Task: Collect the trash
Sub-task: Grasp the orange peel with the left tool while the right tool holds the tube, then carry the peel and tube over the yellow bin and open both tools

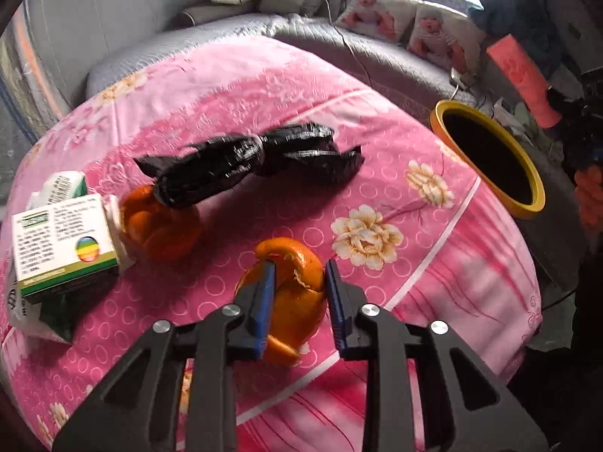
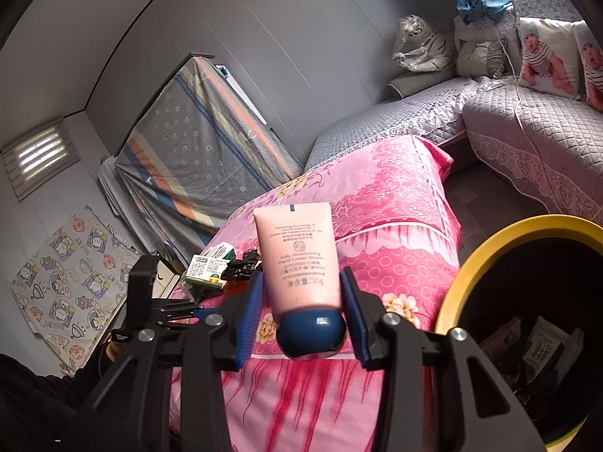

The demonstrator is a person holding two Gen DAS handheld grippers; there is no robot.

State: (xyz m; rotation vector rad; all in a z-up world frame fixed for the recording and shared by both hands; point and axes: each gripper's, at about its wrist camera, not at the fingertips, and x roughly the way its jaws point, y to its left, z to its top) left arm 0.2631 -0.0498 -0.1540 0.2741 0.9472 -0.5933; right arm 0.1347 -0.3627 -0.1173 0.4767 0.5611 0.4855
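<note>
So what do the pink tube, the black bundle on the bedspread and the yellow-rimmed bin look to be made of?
Pink tube: soft plastic, satin finish, with a glossy dark blue cap; its flat crimped end and printed text suggest a squeeze tube.
Black bundle: thin plastic film, probably a bag; crinkled, with shiny highlights.
Yellow-rimmed bin: likely rigid plastic; smooth, evenly coloured rim, though the look leaves this open.

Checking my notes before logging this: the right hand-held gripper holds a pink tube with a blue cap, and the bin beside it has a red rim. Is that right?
One detail is off: the bin has a yellow rim, not red, as the right wrist view shows. The rest stands: the right hand-held gripper holds the pink tube with a blue cap.
</note>
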